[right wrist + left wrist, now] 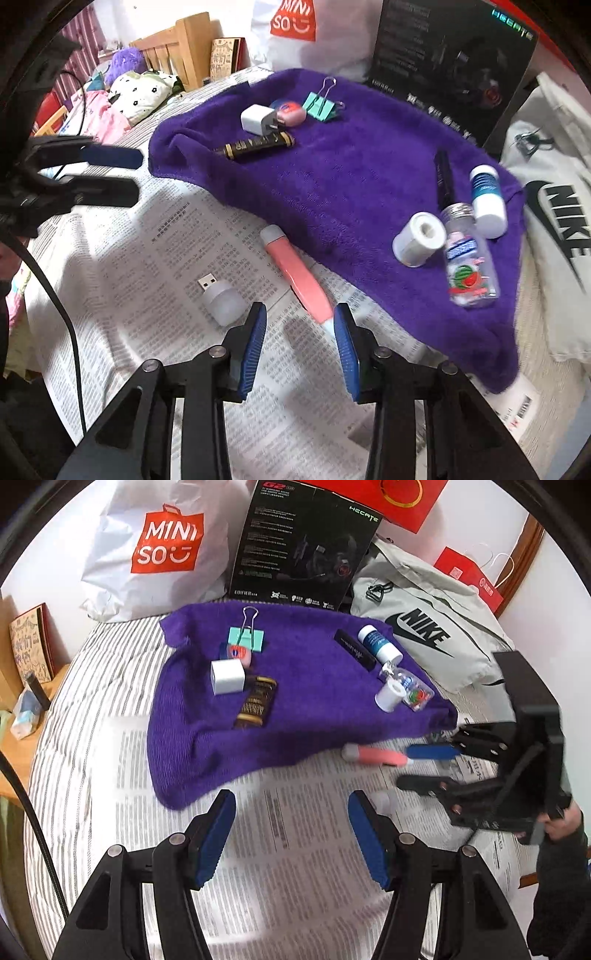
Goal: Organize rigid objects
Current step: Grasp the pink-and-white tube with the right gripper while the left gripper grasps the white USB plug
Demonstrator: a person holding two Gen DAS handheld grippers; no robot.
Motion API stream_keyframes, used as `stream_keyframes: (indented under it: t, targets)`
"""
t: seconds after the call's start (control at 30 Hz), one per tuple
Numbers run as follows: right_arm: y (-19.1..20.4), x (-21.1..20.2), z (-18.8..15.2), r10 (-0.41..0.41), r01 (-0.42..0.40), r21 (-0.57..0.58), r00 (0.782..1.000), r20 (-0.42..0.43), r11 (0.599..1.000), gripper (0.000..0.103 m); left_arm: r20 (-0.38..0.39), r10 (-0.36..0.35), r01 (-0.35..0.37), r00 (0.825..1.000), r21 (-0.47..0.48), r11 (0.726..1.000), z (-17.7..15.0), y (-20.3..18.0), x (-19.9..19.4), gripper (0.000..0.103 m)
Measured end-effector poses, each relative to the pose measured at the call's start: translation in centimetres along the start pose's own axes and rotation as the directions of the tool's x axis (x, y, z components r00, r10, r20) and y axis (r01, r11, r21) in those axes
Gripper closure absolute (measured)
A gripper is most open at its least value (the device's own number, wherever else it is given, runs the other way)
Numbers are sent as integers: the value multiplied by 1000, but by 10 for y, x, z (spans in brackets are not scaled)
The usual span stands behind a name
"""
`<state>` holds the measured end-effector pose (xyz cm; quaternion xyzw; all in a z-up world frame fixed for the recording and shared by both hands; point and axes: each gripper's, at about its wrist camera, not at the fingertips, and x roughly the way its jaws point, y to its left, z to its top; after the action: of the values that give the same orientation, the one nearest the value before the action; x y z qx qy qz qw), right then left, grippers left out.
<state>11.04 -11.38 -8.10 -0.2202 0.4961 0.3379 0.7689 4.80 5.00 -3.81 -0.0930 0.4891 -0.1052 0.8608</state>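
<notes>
Right wrist view shows the right gripper (pixel 300 325) open and empty over the pink tube's (pixel 295 273) near end on the newspaper (pixel 147 258), left gripper (pixel 291 823) open too; next, I'd say, closing on it and carrying it to the towel (pixel 332 166).

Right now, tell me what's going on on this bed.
A person is sorting small items with two handheld grippers. Most already lie on the purple towel: a charger plug, a binder clip, small bottles. A pink tube and a USB light remain on the newspaper. The right gripper is open with nothing gripped, near the tube's end. The left gripper is open and empty over the newspaper.
</notes>
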Motion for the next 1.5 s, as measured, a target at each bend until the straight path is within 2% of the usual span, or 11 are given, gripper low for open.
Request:
stream_keyframes:
  t: [0.07,0.17,0.37,0.47,0.6,0.7,0.83,1.07,1.27,1.4,1.5]
  targets:
    - [-3,6,3,11,-11,-2,1000,6,1000,65,-5,5,-5,1000,3,1000,-4,0,-2,42]
    - [-3,14,11,-18,18,-23,1000,-1,1000,66,-11,5,-5,1000,1,1000,-9,1,-4,42]
    - [3,28,21,0,-1,-52,1000,-15,999,83,-21,10,-10,1000,-6,1000,-13,5,-4,42]
    - [-1,25,17,16,-17,-13,999,-47,1000,85,-24,6,-6,1000,-9,1000,-14,6,-2,42]
    - [-17,9,-9,-14,19,70,997,-72,997,86,-25,0,0,1000,3,1000,-14,2,0,42]
    - [-36,-5,-38,-45,60,174,995,-89,983,86,-25,0,0,1000,22,1000,-13,-6,5,42]
    - [-43,-13,-62,-60,74,243,996,-66,967,85,-34,-8,9,999,37,999,-12,-19,11,42]
    - [-31,-12,-63,-131,134,222,991,-31,966,84,-34,19,-18,999,39,999,-10,-55,27,42]
    - [-36,-17,-74,-115,108,240,993,17,965,84,-65,93,-85,994,107,991,-12,-89,51,42]
    - [-37,-22,-84,-109,100,248,994,25,964,84,-84,114,-105,990,109,988,-12,-97,64,42]
    - [-39,-26,-93,-103,91,252,994,36,963,84,-87,159,-148,983,122,981,-12,-99,73,42]
